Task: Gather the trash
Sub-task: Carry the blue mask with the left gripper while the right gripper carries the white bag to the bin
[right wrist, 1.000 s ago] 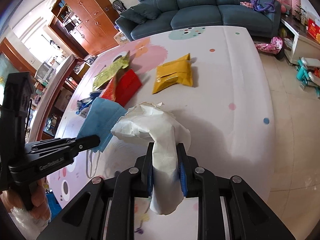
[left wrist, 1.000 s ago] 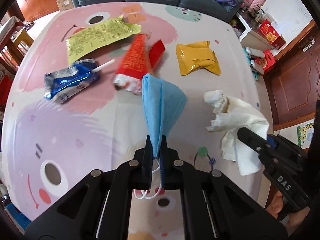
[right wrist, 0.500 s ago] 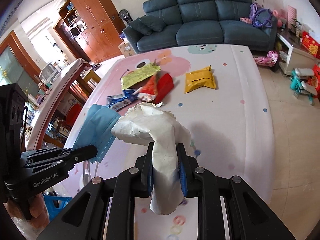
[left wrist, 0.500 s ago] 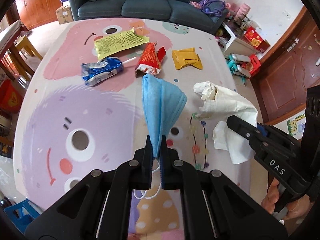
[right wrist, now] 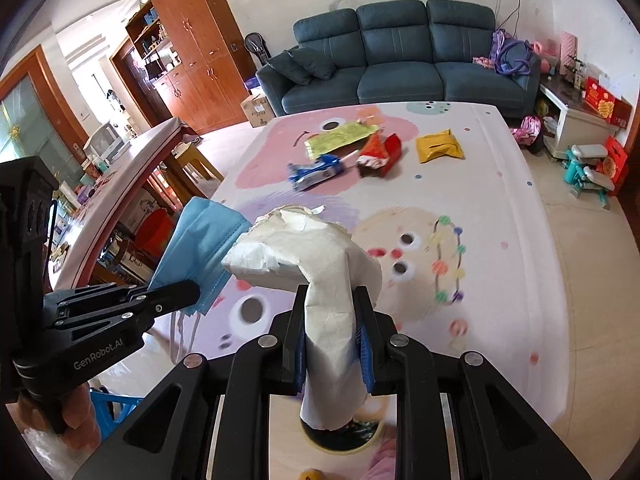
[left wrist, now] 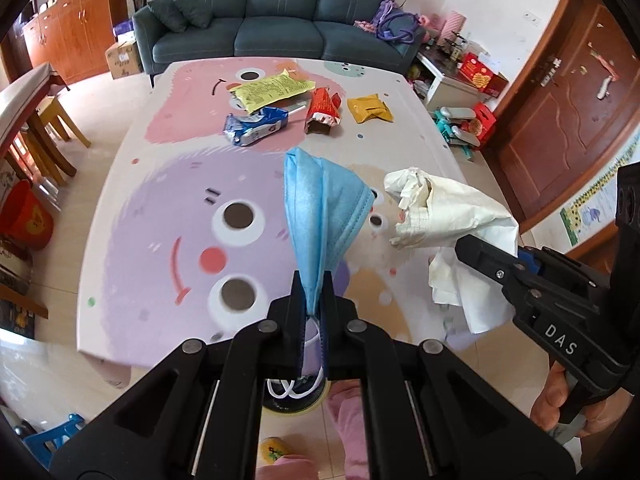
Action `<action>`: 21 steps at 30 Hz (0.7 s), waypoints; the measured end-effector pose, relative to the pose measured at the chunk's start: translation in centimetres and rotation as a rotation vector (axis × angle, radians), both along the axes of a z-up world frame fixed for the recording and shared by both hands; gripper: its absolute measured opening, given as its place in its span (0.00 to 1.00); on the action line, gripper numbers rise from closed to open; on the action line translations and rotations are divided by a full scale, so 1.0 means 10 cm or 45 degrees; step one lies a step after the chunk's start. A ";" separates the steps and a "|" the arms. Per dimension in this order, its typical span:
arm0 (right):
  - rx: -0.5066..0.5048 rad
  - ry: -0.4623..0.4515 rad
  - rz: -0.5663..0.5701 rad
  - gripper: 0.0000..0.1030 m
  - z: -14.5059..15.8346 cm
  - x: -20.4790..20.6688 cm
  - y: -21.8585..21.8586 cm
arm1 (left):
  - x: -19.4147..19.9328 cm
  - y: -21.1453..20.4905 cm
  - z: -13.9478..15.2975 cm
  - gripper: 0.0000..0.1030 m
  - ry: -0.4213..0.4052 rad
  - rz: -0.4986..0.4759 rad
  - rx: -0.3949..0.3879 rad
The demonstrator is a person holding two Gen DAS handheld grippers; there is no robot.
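Note:
My left gripper (left wrist: 313, 280) is shut on a blue face mask (left wrist: 320, 208), whose white ear loops hang below the fingers. The crumpled white tissue (right wrist: 316, 264) is held upright by my right gripper (right wrist: 331, 296), which is shut on it. Each gripper shows in the other view: the right gripper (left wrist: 464, 244) with the tissue (left wrist: 448, 212), the left gripper (right wrist: 192, 292) with the mask (right wrist: 200, 240). Both are held above the near edge of the cartoon-print table (left wrist: 160, 208). Under both grippers a dark round bin opening (right wrist: 344, 434) shows on the floor. Far on the table lie a yellow-green wrapper (left wrist: 272, 90), blue wrapper (left wrist: 254, 124), red wrapper (left wrist: 322, 110) and yellow packet (left wrist: 370, 110).
A blue sofa (left wrist: 272, 20) stands beyond the table. Wooden chairs and a red bucket (left wrist: 26, 220) are at the left; toys and boxes (left wrist: 468, 120) at the right by a wooden door. A blue stool (left wrist: 52, 436) stands near the floor left. A person's hand (left wrist: 560, 404) holds the right gripper.
Both grippers have risen and pulled back from the table with the mask and tissue still held. The table now looks farther away, and the bin opening has come into view below.

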State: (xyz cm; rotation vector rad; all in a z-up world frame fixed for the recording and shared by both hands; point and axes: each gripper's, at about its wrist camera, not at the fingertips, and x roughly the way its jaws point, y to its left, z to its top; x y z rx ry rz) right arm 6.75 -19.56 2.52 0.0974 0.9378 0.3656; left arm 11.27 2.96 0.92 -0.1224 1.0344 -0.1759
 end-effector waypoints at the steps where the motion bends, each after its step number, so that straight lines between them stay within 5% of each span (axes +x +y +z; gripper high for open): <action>1: -0.008 -0.012 -0.005 0.20 0.03 -0.17 0.09 | -0.13 0.07 0.03 0.03 -0.012 -0.007 -0.005; 11: -0.069 -0.034 -0.048 0.20 0.09 -1.32 0.53 | -1.14 0.41 0.07 0.03 -0.053 -0.114 -0.004; 21: -0.116 0.131 -0.040 0.20 -0.21 -1.84 0.62 | -1.80 0.48 -0.29 0.03 0.084 -0.143 -0.013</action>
